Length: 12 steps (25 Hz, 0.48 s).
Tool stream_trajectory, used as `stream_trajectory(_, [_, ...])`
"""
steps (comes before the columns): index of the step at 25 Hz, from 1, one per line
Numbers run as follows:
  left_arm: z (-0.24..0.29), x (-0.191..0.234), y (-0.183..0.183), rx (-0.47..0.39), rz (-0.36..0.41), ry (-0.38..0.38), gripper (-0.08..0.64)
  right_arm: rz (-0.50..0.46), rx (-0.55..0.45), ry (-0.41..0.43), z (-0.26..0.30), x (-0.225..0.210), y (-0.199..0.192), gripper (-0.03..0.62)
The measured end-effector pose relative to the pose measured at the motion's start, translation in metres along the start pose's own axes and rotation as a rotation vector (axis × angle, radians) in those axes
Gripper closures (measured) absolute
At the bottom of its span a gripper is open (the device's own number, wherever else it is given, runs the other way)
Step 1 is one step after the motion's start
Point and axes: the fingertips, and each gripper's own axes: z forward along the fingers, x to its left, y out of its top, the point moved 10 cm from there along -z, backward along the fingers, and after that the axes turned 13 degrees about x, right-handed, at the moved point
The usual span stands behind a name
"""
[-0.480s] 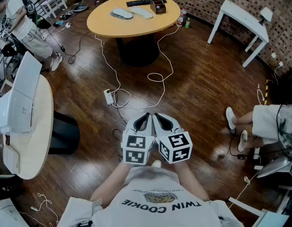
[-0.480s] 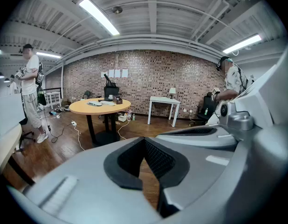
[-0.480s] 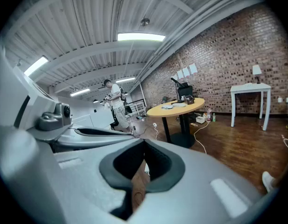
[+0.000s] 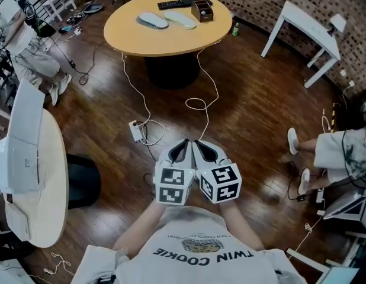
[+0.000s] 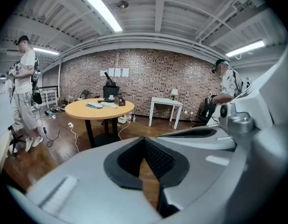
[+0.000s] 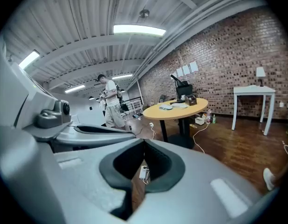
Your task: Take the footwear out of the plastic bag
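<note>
Two pale, flat pieces of footwear (image 4: 153, 20) lie side by side on the round yellow table (image 4: 135, 40), far ahead of me; whether a plastic bag is round them is too small to tell. The same pale footwear (image 5: 94, 105) shows small on that table in the left gripper view, and the footwear (image 6: 171, 107) in the right gripper view. My left gripper (image 4: 182, 144) and right gripper (image 4: 198, 144) are held close together in front of my chest, above the wooden floor. Both are shut with nothing in them, as the left gripper (image 5: 145, 141) and right gripper (image 6: 144, 143) show in their own views.
A dark box (image 4: 202, 9) and a remote (image 4: 174, 4) sit on the yellow table. A white power strip (image 4: 137, 131) with cables lies on the floor between me and it. A white side table (image 4: 304, 22) stands right, a white round table (image 4: 35, 176) left. One person (image 4: 23, 40) stands far left, another (image 4: 337, 149) sits right.
The head view has shifted a little, so the yellow table sits slightly further left. The person at the far left has stepped leftward. Both grippers stay together, shut.
</note>
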Motion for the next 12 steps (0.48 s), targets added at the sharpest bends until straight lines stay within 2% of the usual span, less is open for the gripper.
stream_trajectory(6, [0.029,0.064,0.035,0.005,0.017,-0.044,0.56,0.013,0.003,-0.042,0.055,0.002,0.046,0.591])
stream_trajectory(12, [0.054,0.105,0.054,0.003,0.016,-0.084,0.56,0.016,0.021,-0.086,0.094,0.0,0.073,0.591])
